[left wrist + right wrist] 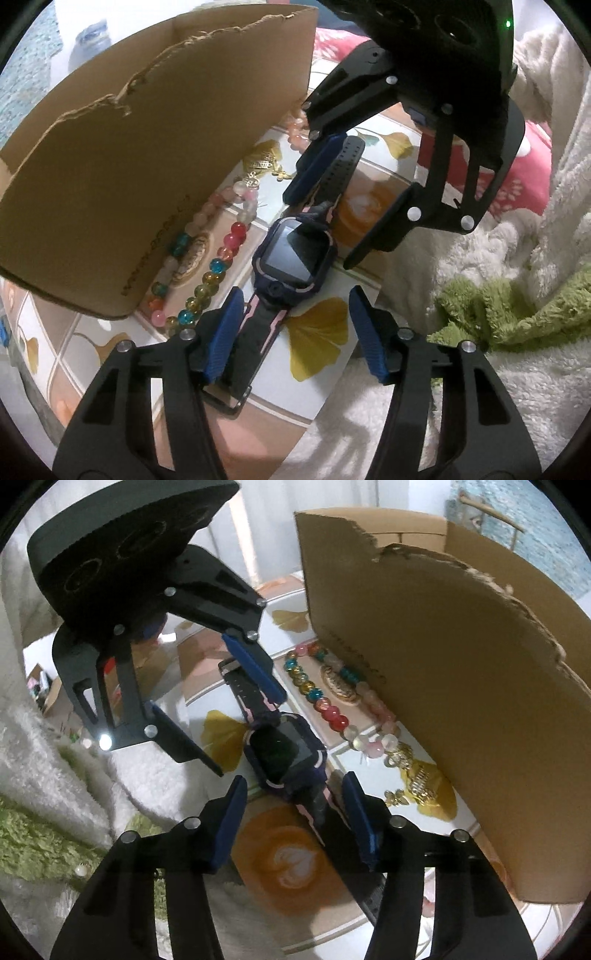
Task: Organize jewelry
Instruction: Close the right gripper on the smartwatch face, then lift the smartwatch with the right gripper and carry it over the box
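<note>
A dark blue and pink smartwatch [293, 251] lies flat on the patterned cloth, also shown in the right wrist view [286, 755]. My left gripper [295, 332] is open, its fingers on either side of the near strap. My right gripper [293, 819] is open, straddling the other strap; it shows in the left wrist view [325, 218] across the watch. A bracelet of coloured glass beads [207, 280] and a pink bead bracelet [225, 199] lie beside the watch, against a cardboard box [147, 147]. A gold brooch [421, 779] lies by the box.
The torn cardboard box wall [461, 701] stands right beside the jewelry. A white fluffy blanket [498, 258] and a green fluffy cloth [517, 314] lie on the other side of the patterned cloth [317, 332]. A red floral fabric [524, 162] lies behind.
</note>
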Demonstrator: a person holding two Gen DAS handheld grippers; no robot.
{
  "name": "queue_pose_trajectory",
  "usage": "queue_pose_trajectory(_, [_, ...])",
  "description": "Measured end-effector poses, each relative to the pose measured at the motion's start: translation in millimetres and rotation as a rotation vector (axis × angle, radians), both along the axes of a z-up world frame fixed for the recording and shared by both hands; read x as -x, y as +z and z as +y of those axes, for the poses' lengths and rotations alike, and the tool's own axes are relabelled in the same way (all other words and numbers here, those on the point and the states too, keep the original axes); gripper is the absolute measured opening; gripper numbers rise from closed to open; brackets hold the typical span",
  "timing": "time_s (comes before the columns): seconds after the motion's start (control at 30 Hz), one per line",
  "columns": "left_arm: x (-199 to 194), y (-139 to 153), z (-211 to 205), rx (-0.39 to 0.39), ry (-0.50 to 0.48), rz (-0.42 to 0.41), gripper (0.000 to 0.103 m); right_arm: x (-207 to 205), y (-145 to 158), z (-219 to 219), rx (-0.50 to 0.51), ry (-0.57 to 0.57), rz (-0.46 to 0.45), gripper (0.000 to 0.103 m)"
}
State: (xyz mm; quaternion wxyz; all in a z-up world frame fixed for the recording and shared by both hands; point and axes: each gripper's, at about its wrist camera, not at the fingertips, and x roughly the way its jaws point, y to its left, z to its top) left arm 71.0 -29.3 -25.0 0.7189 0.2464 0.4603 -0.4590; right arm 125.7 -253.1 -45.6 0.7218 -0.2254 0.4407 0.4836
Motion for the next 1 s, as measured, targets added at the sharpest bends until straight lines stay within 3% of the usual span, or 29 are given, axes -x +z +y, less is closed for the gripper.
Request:
queue_pose_trajectory(0.2, [-7,-1,-3,0.013,-0.007,0.006,0.045,3,0,7,-0.004,0.042,-0.007,0.047])
queue_pose_trajectory(0.47, [-8,-2,-12,0.004,-0.057,-0.001,0.045,7,0,8,0.001,0.066,-0.030,0.040])
queue_pose_trajectory(1.0, [23,5,-30,-0.029,-0.075,-0.123,0.039,36,13,12,0.019,0.053,-0.129,0.039])
